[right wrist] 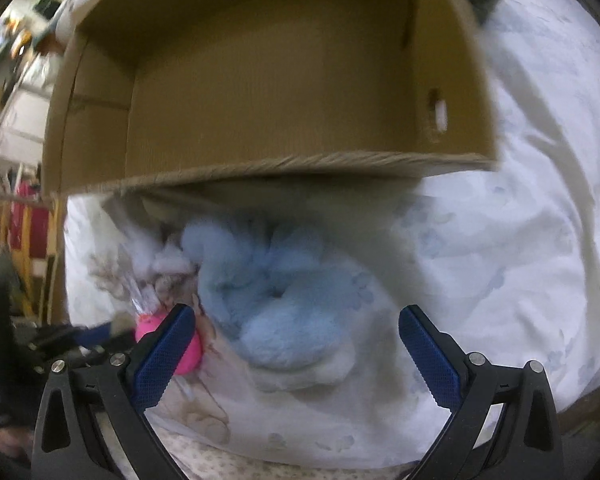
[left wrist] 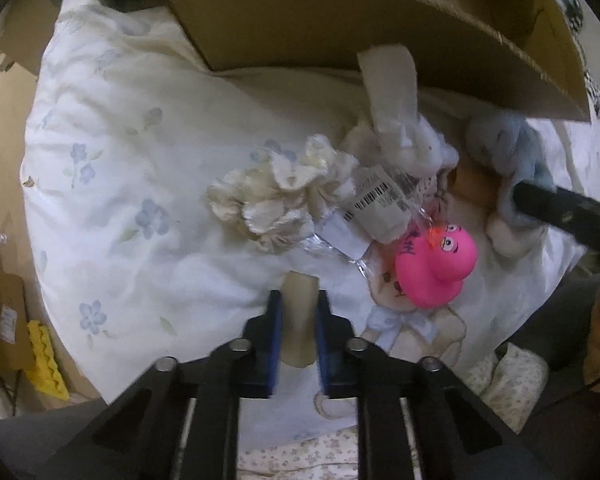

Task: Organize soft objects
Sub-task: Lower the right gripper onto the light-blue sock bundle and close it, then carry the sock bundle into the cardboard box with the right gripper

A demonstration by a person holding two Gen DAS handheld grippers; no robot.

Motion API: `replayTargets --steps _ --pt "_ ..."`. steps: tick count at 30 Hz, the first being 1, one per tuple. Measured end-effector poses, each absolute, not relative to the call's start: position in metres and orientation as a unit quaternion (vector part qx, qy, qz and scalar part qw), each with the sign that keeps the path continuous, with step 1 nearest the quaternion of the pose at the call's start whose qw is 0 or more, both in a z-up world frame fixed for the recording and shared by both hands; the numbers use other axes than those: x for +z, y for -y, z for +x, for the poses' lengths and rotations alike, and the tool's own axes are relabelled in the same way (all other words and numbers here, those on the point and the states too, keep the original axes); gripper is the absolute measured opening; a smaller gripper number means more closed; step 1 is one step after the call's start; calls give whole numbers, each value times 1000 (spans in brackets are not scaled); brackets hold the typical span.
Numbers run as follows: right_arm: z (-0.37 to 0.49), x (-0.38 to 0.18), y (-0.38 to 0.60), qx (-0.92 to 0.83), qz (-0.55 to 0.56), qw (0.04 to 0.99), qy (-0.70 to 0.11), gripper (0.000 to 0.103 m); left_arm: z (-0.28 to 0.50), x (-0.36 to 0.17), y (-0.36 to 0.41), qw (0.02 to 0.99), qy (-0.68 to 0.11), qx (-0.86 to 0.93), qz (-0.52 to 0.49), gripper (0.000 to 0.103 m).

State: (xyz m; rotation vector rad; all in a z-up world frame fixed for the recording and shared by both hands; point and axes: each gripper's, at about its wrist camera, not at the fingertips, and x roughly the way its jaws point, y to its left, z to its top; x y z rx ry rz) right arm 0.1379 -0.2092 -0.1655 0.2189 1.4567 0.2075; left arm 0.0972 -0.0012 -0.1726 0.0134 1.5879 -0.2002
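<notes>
Two grippers over soft toys on a bed
Left gripper (left wrist: 298, 300) pinches a beige strip (left wrist: 299, 320); right gripper (right wrist: 296, 344) gapes wide over the blue plush toy (right wrist: 276, 296), beside the pink duck (left wrist: 436, 270).

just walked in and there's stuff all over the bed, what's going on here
A person is sorting soft things on a floral duvet with a handheld gripper in each hand. The left gripper is shut on a small beige piece. The right gripper is open over a blue plush toy, not yet gripping it. A cream scrunchie, a bagged white plush and a pink rubber duck lie loose on the duvet. The cardboard box behind them looks empty.
</notes>
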Motion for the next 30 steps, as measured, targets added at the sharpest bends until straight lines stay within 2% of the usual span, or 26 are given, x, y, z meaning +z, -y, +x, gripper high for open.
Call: replayTargets --steps 1,2,4,5,6,7,8,9,20,26,30 --pt "137 -164 206 96 87 739 -662 95 97 -170 -2 698 -711 -88 -2 9" --pt "137 -165 202 98 77 740 -661 83 97 -166 -7 700 -709 -86 -6 9" --pt "135 -165 199 96 65 743 -660 71 98 -158 -13 708 -702 -82 -18 9" --pt "135 -166 197 97 61 743 -660 55 98 -154 -17 712 -697 -80 -24 9" --pt "135 -166 197 99 63 742 -661 47 99 -152 -20 716 -693 -77 -31 9" --pt "135 -165 198 98 66 743 -659 46 99 -151 -24 719 -690 -75 -38 9" --pt "135 -164 201 99 71 745 -656 39 99 -149 -28 721 -687 -72 -49 9" --pt "134 -162 202 101 75 746 -654 36 98 -145 -31 723 -685 -71 -55 9" --pt "103 -108 229 133 142 765 -614 32 86 -94 -76 770 -629 -38 -103 9" --pt "87 -64 231 158 151 789 -574 32 78 -40 -60 801 -589 -42 -98 9" --pt "87 -39 234 165 155 807 -545 32 86 -27 -50 803 -583 -47 -115 9"
